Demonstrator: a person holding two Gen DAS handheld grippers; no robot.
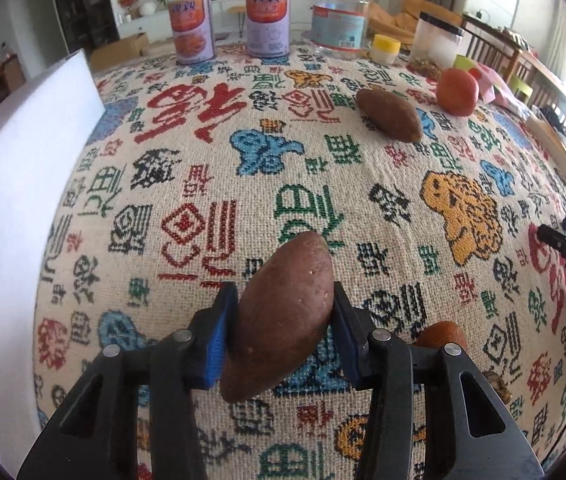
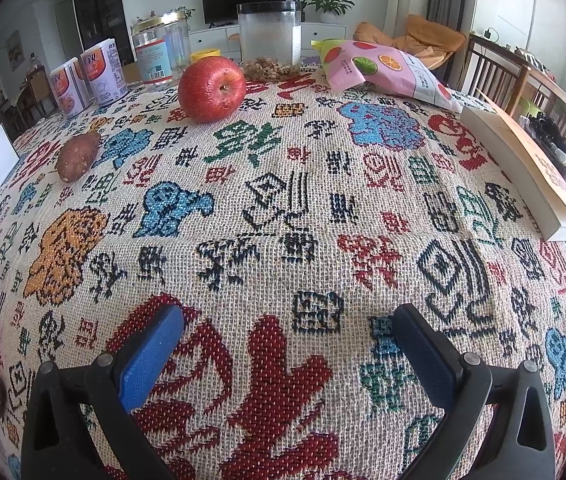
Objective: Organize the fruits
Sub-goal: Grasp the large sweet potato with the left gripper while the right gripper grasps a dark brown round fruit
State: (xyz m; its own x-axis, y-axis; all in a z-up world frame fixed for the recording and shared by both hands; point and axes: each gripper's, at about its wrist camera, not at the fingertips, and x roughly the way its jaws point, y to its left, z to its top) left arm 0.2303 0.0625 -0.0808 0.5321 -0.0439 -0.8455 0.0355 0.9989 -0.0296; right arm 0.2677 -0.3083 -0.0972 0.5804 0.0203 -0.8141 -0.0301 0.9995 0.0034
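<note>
One woven tablecloth (image 2: 283, 216) covers the table, patterned with red, green, blue and black characters. Left to right at its far edge: white board (image 1: 23, 200); two cans (image 1: 193, 26) with printed labels, writing illegible; glass jar (image 1: 339, 16); clear canister (image 2: 269, 40); pink snack bag (image 2: 387, 68); book (image 2: 531, 172). Behind: television (image 2: 243, 0), potted plant (image 2: 329, 2), wooden chair (image 2: 495, 68).

Left gripper (image 1: 283, 320): pads clamped on a sweet potato (image 1: 279, 320). Second sweet potato (image 1: 389, 114) and apple (image 2: 211, 88) lie mid-cloth. Right gripper (image 2: 287, 356): fingers apart, empty.
</note>
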